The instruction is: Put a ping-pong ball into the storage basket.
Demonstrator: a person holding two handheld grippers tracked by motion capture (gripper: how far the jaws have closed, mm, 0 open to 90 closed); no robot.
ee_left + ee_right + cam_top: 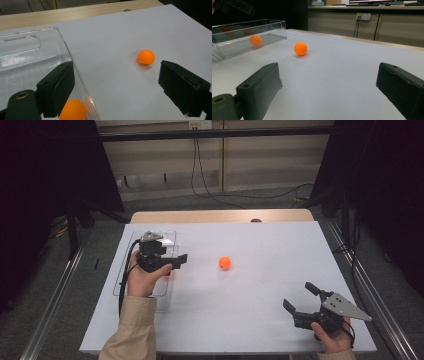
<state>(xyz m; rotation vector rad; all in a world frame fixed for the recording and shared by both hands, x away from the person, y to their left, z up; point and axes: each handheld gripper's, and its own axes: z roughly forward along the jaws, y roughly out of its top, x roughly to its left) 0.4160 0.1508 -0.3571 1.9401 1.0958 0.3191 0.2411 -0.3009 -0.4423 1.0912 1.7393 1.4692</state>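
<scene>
One ball in the bin, one on the table.
We hold our left gripper (pixel 116 82) over the clear bin (pixel 30 50) at frame left, jaws apart and empty; our right gripper (pixel 300 299), lower right, is also spread; the orange ball (pixel 225 262) lies mid-frame.

Boxed orange ball (pixel 73 110) cut off below

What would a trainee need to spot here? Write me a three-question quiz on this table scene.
1. True or false: the orange ball on the table lies inside the clear bin.
2. How many orange balls are there in all?
3. Are the left gripper jaws (a) open with nothing between them, or (b) shut on a ball?

Key: 1 false, it lies on the white table beside the bin; 2 two, with the ball in the bin; 3 a.
</scene>
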